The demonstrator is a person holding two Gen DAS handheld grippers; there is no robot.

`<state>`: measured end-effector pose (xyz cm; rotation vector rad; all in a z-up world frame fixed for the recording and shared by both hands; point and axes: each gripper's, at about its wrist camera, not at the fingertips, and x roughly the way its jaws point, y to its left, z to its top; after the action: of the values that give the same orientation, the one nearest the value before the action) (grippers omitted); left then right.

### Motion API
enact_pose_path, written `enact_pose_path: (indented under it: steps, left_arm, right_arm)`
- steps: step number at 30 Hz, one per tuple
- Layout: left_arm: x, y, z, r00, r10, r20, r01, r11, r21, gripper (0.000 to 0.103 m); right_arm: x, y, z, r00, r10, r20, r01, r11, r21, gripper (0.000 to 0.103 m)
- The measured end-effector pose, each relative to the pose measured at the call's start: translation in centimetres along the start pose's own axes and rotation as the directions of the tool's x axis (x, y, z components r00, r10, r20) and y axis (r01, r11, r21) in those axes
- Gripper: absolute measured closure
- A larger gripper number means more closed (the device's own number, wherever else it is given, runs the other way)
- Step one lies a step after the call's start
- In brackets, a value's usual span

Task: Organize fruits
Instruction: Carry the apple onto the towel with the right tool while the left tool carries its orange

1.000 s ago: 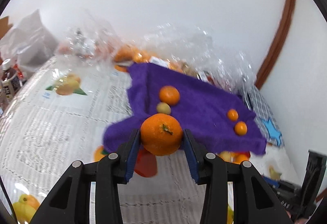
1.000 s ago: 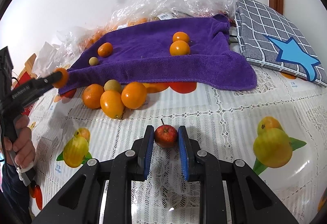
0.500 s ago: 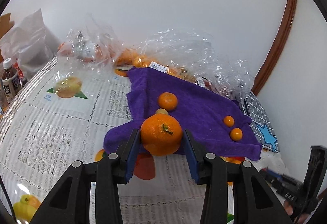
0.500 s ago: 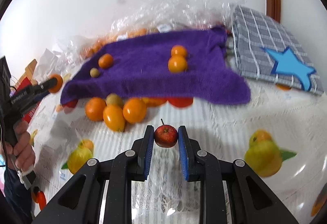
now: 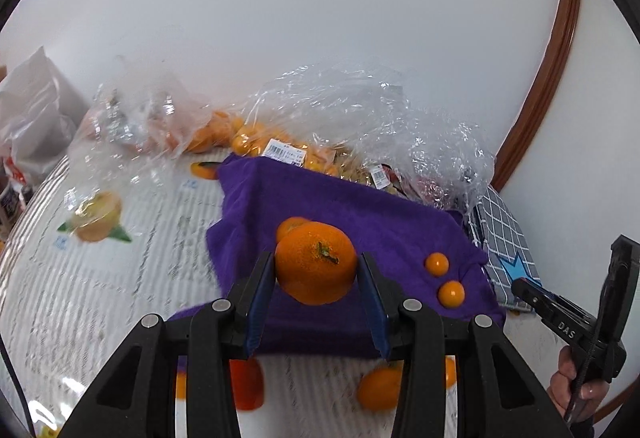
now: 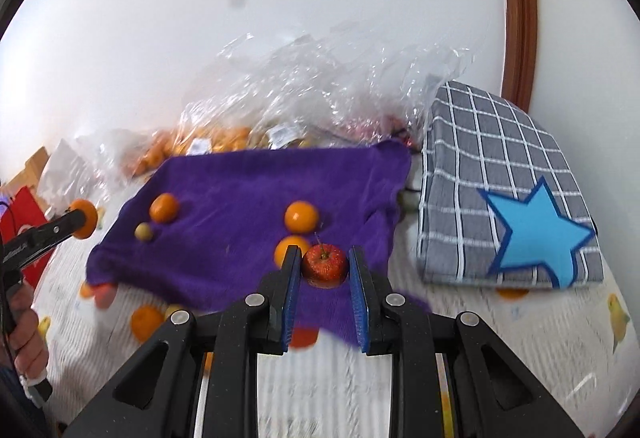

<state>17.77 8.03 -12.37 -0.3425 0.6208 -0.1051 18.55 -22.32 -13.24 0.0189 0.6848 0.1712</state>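
Observation:
My left gripper [image 5: 316,272] is shut on a large orange [image 5: 316,262] and holds it in the air over the front edge of the purple towel [image 5: 360,214]. My right gripper [image 6: 324,270] is shut on a small red apple [image 6: 325,265] and holds it above the towel [image 6: 248,194], in front of two small oranges [image 6: 302,216]. On the towel also lie another orange [image 6: 164,208] and a small green-yellow fruit [image 6: 143,231]. The left gripper with its orange [image 6: 85,224] shows at the left of the right wrist view.
Several loose oranges [image 6: 146,322] lie on the white lace tablecloth [image 5: 100,278] in front of the towel. Crinkled clear plastic bags with fruit [image 5: 340,126] stand behind it against the wall. A grey checked cushion with a blue star [image 6: 504,206] lies on the right.
Both grippers have risen and moved forward over the towel with their fruit. The apple now hangs above the towel instead of the tablecloth.

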Motion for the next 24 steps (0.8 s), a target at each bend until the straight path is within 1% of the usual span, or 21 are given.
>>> enact_pose_path:
  steps: [8,11,14,16,20,24]
  left_arm:
    - [4.4,-1.7,0.6,0.999,-0.010,-0.050,0.010,1.000,-0.005,0.063]
    - [6.1,-1.9,-0.4,0.997,-0.022,-0.072,0.022,1.000,-0.013,0.063]
    - [7.0,-1.9,-1.2,0.995,-0.024,-0.093,0.023,1.000,-0.013,0.063]
    - [7.4,-1.9,-1.4,0.993,-0.036,-0.108,0.035,0.999,-0.003,0.063]
    - [7.6,-2.2,-1.8,0.995,-0.011,-0.102,0.014,0.999,0.030,0.063]
    - [7.8,-2.8,-2.1,0.994,0.014,-0.104,-0.007,0.997,0.071,0.063]
  right_arm:
    - [4.3,-0.4,2.7,1.000,-0.029,-0.010,0.029,0.999,-0.031,0.079]
    - [5.8,-0.7,2.6,1.000,-0.023,-0.015,0.022,0.999,-0.031,0.079]
    - [7.2,-1.0,1.9,0.999,-0.008,-0.046,0.006,0.999,-0.037,0.079]
    - [7.7,-1.0,1.6,0.999,0.001,-0.050,-0.003,0.999,-0.044,0.079]
    - [8.6,-1.1,1.4,0.997,0.027,-0.076,-0.029,0.999,-0.027,0.079]
    - [9.4,-0.9,1.2,0.995,0.003,-0.095,-0.007,0.999,-0.050,0.079]
